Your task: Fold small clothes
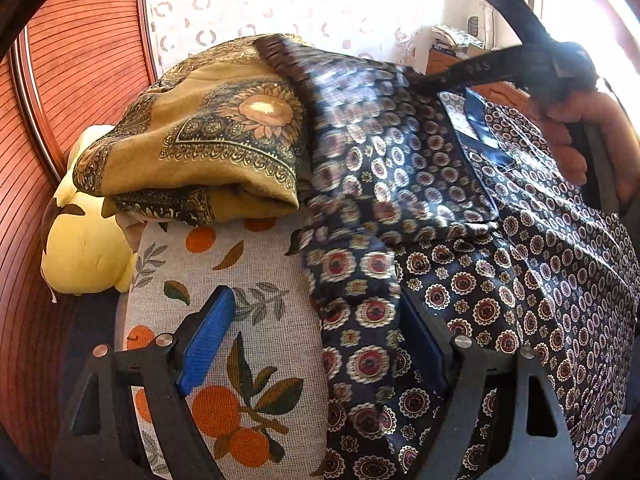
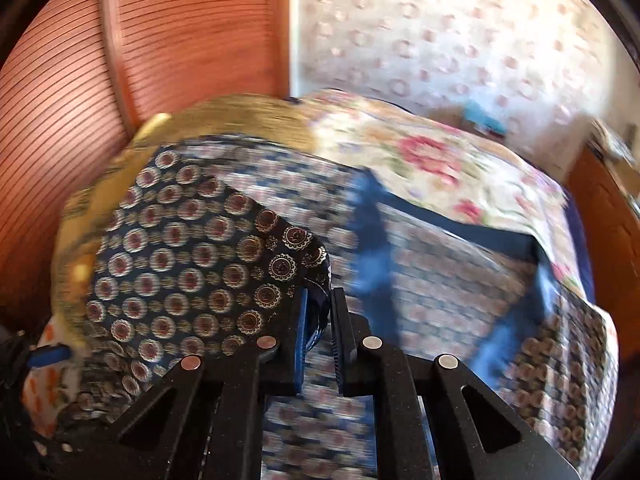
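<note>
Where the left gripper (image 1: 316,344) hangs nearest, its jaws stand released and wide, one blue pad bare over the orange-print cloth (image 1: 224,280), the other half buried behind a fold of the navy medallion-print garment (image 1: 500,264). That garment is spread across the surface to the right, a sleeve-like fold draped over the middle. The right gripper (image 2: 318,336) has its jaws clenched on a dark hem of the garment, lifting a flap; everything beyond is smeared by blur. Behind lie a folded tan sunflower-print cloth (image 1: 224,136), a yellow soft toy (image 1: 84,252) partly tucked under it, and a floral bedspread (image 2: 440,156). A hand (image 1: 576,140) shows at the right edge, cut off. No containers are visible.
</note>
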Motion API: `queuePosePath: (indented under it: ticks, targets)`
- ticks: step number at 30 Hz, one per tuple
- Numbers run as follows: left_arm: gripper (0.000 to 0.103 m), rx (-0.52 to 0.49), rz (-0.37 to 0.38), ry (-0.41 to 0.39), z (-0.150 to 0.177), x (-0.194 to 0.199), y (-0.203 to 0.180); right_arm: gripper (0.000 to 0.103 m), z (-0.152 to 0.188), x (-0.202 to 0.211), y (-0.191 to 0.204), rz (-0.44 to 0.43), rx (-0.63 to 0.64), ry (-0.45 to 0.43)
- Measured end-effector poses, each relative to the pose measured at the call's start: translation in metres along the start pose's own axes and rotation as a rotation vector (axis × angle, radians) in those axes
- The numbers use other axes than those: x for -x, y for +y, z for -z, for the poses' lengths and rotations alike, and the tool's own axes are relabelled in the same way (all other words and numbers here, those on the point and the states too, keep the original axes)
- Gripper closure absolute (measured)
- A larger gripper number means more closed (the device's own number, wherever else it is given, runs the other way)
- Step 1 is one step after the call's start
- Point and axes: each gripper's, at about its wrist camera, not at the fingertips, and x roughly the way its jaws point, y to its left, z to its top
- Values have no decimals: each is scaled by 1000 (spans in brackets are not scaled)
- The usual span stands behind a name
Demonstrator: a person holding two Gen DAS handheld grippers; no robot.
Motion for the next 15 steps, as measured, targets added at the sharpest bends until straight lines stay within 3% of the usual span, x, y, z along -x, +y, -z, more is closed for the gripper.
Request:
queuePosePath:
  ticks: [2, 8, 15]
  targets:
    - [21, -4, -5, 1, 0, 0, -1, 63, 4, -3, -15, 13, -33, 21]
    - [21, -2, -8, 2, -1, 0, -3, 43, 33, 25, -45, -59, -74, -44]
    - [21, 4, -21, 0, 0, 1, -3, 39, 113, 80, -64, -68, -21, -62]
